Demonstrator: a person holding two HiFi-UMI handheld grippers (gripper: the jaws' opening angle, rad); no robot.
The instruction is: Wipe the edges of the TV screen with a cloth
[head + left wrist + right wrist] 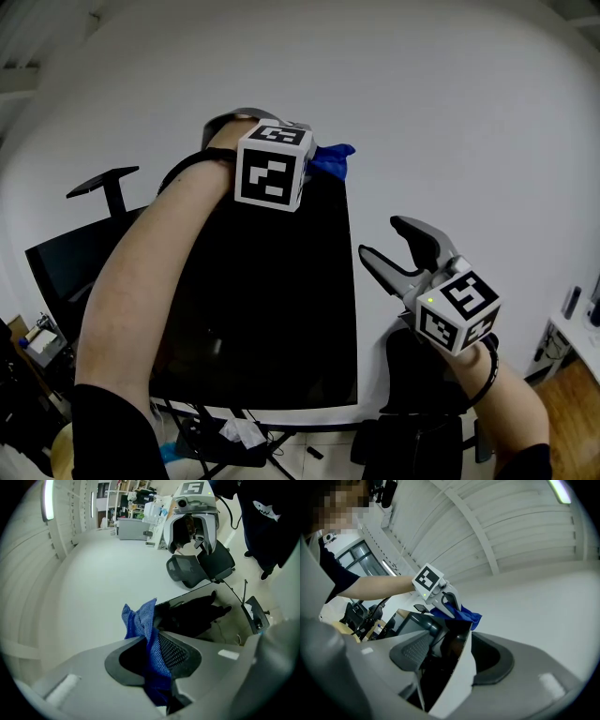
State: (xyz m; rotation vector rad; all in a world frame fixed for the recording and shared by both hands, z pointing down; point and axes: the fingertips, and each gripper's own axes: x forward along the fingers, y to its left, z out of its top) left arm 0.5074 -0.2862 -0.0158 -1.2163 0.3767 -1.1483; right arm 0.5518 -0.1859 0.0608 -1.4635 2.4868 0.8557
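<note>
Two grippers logged, view by view.

Head view: my left gripper (307,150) sits at the top right corner of the TV screen (272,309), with the blue cloth (334,159) bunched on that corner. My right gripper (380,239) hangs just beside the screen's right edge, fingers spread.

Left gripper view: fingers (176,651) are clamped together on the blue cloth (140,618), which sticks out past them towards the screen's top edge (187,616).

Right gripper view: fingers (412,651) stand wide apart and grip nothing. The screen's edge (457,667) shows in the gap between them. Beyond it, the left gripper (443,597) holds the cloth (465,614) on the corner.
</note>
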